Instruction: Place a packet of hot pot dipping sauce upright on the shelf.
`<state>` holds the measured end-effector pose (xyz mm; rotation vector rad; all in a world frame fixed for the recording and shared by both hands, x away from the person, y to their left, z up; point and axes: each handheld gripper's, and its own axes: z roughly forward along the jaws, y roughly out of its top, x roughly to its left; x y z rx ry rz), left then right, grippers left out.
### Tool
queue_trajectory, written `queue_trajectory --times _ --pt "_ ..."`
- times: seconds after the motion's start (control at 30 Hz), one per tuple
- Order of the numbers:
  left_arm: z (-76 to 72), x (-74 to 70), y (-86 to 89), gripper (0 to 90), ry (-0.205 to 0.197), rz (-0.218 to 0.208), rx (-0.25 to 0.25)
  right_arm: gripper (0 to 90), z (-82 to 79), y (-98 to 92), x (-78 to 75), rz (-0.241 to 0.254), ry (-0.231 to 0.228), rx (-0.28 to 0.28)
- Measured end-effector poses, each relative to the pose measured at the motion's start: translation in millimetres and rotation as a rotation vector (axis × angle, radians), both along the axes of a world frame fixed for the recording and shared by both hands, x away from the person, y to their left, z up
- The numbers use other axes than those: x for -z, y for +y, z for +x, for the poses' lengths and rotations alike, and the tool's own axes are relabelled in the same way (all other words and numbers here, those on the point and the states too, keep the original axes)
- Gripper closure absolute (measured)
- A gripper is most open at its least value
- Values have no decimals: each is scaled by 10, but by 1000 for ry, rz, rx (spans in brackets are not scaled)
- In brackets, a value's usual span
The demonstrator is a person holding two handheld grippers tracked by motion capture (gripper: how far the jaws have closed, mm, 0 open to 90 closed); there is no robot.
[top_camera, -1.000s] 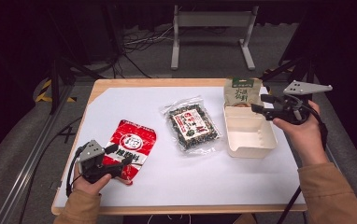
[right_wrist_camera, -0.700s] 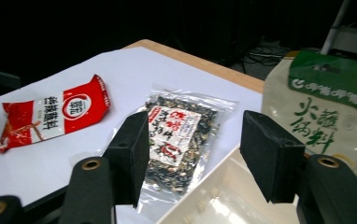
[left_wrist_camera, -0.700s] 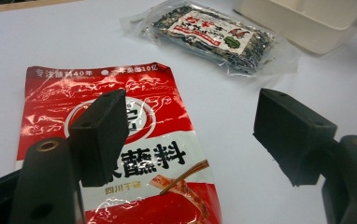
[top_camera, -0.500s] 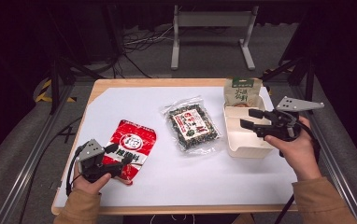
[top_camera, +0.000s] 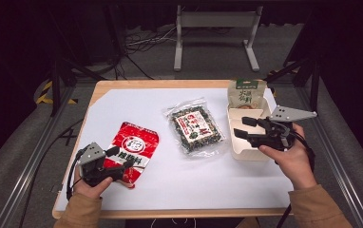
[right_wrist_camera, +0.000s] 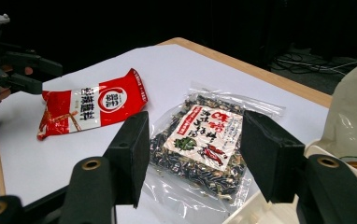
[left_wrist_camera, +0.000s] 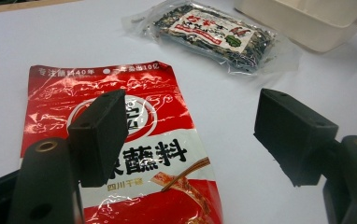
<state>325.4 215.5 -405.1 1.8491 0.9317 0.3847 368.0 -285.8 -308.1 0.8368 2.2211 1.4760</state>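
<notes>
A red seasoning packet lies flat at the front left of the white table cover. My left gripper stands open at the packet's near end, one jaw over it and one beside it. A clear bag of dark dried food lies at the middle. My right gripper is open and empty, held above the white tray and pointing toward the clear bag.
A pale pouch with a green top leans at the tray's far end. The wooden table edge runs along the back. A grey metal stand and cables lie on the floor beyond the table.
My right gripper has moved left and toward the person, coming down from the table's right edge to above the tray. The left gripper has stayed at the red packet.
</notes>
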Motion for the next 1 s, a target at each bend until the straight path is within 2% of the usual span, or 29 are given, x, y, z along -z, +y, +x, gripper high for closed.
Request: queue_trajectory --times 0.27,0.47,0.5,0.6,0.8,1.0 --pt "-36 2 35 258 1 11 -7 449 36 108 27 12 16 -35" --pt "-61 1 68 257 -4 12 -17 455 78 274 47 19 17 -74" --pt "-71 1 75 257 -1 9 -22 460 93 327 53 20 12 -87" --pt "-96 0 102 256 -4 9 -33 466 138 478 66 11 45 -116" --pt "-152 -2 169 256 -8 7 -56 463 262 811 113 -37 75 -179" --pt "-219 -3 230 255 -9 11 -75 463 388 1043 184 -29 108 -204"
